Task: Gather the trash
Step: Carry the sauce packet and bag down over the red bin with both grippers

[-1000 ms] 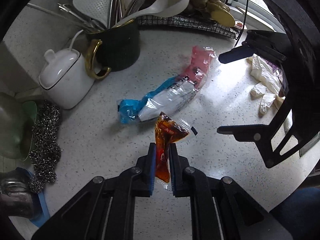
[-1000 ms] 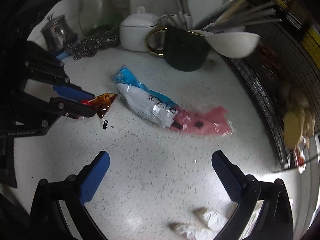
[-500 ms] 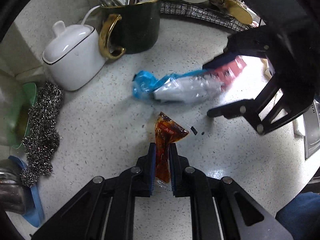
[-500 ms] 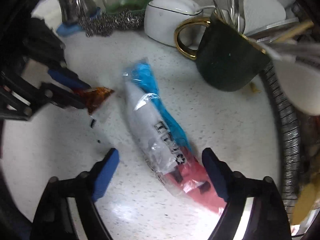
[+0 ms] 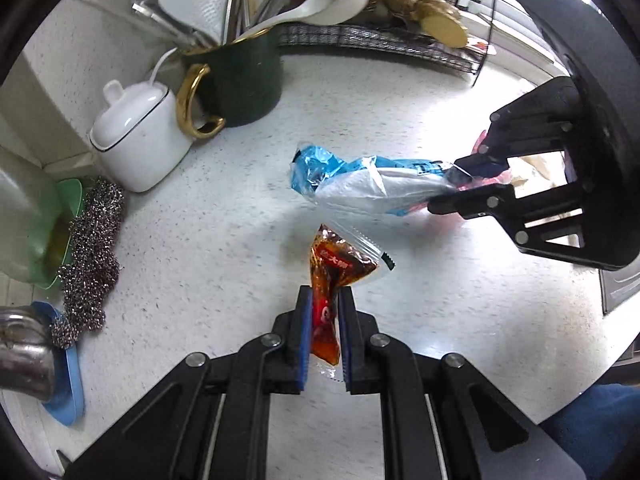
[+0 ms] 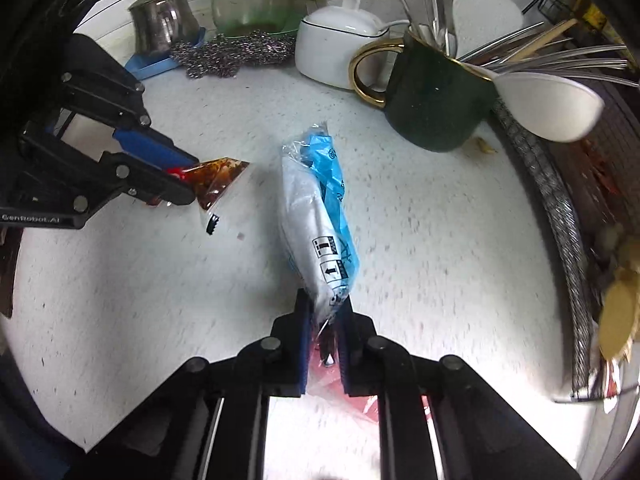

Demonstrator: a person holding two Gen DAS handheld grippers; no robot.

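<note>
1. The right gripper point(image 6: 323, 320), wide apart a second ago, is closing onto the crinkled blue, white and pink plastic wrapper point(image 6: 320, 216) at frame centre.
2. The left gripper point(image 5: 324, 312) stays clamped on the small brown sauce sachet point(image 5: 332, 276).
3. Both pieces look ready to lift off the speckled white counter point(image 5: 200, 248).

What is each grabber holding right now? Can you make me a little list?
left gripper: jaws shut on the brown sauce packet
right gripper: jaws closing on the blue and white wrapper, pads already pinching it
wrapper's far end: sticks out ahead of the jaws
nearby: green mug full of utensils, white lidded pot, steel scrubber
surface: speckled white counter
</note>
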